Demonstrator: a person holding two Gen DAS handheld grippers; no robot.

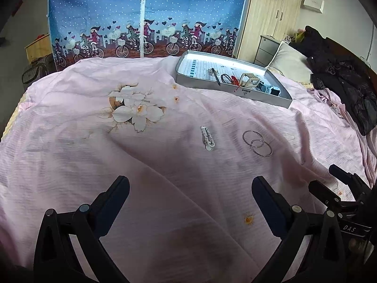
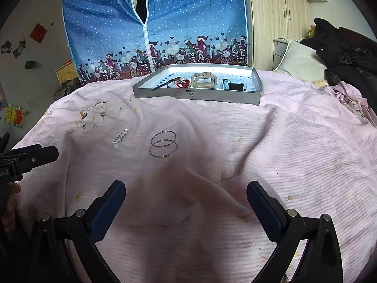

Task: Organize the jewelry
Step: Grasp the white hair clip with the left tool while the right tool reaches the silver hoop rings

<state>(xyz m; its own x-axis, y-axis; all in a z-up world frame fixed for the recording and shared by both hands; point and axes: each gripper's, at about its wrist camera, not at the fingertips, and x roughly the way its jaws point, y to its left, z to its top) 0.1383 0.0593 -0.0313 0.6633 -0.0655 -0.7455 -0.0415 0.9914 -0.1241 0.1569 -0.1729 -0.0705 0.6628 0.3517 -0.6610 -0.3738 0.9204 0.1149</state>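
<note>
Two thin silver bangles (image 1: 257, 143) (image 2: 163, 147) lie overlapping on the pink bedspread. A white dotted hair clip (image 1: 207, 138) (image 2: 120, 138) lies just left of them. Beyond them a grey box lid (image 1: 235, 89) (image 2: 198, 95) serves as a tray and holds a beige clip (image 2: 204, 80), a red cord piece (image 2: 182, 84), a dark stick (image 1: 216, 76) and a light blue case (image 2: 233, 85). My left gripper (image 1: 190, 189) hovers open over the bedspread, nearer than the jewelry. My right gripper (image 2: 186, 194) is open too, with nothing between its fingers.
A blue fabric wardrobe (image 1: 146, 18) with a bicycle print stands behind the bed. Dark clothes (image 1: 341, 77) and a pillow (image 2: 301, 63) lie at the right. A wooden cabinet (image 2: 271, 23) stands behind. The other gripper shows at each view's edge.
</note>
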